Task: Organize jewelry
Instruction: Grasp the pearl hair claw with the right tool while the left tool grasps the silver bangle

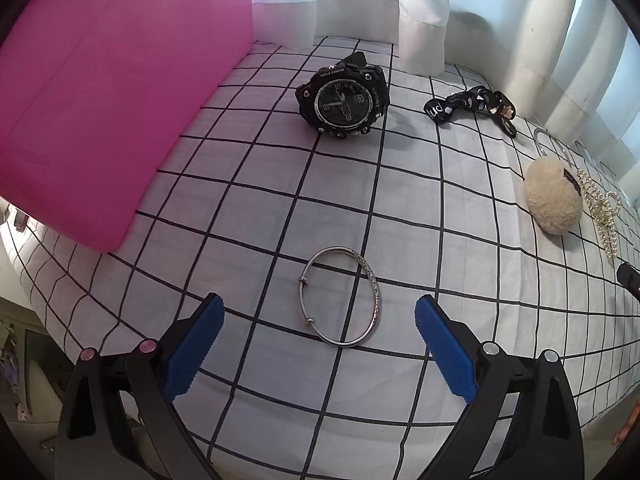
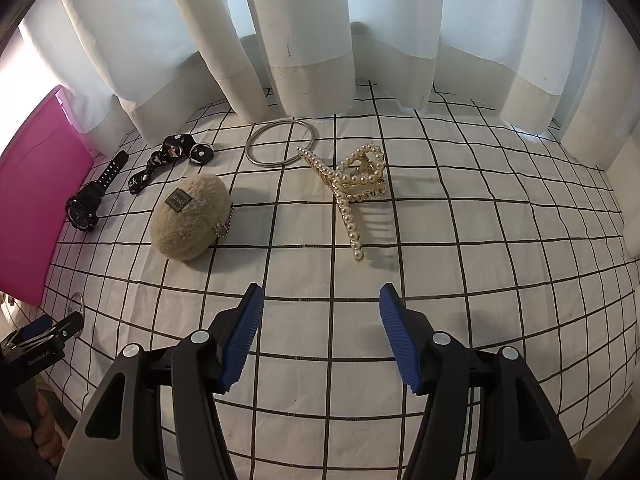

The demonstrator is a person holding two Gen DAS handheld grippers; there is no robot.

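Counts: 1 black round-faced sport watch [image 1: 343,98], 1 black printed fabric strap with white lettering [image 1: 470,106], 1 beige fluffy oval pouch with a dark label [image 1: 554,198], 1 gold claw clip set with pearls [image 2: 354,188], 2 silver bangles, 1 pink plastic box [image 1: 100,112]. All of it sits on a white cloth with a black grid [image 1: 280,200], white curtains [image 2: 304,40] behind.

Left hand-held gripper [image 1: 319,322]: released, blue pads wide apart, nothing between them. The thin open-ended silver bangle with sliding beads [image 1: 340,296] lies flat just ahead, centred between the fingertips, not touching either. Watch farther ahead, pink box ahead-left, strap and pouch ahead-right.

Right hand-held gripper [image 2: 320,314]: also released, holding nothing. Pearl clip is straight ahead, well apart; pouch ahead-left; plain closed silver ring bangle [image 2: 280,142] beyond the clip, near the curtain hem.

View differences: the left view shows the open-ended bangle in full; the right view catches only a sliver of it at far left, beside the other gripper's tip. Right view shows the closed bangle and pearl clip whole; in the left view both are cut off behind the pouch at the right edge.
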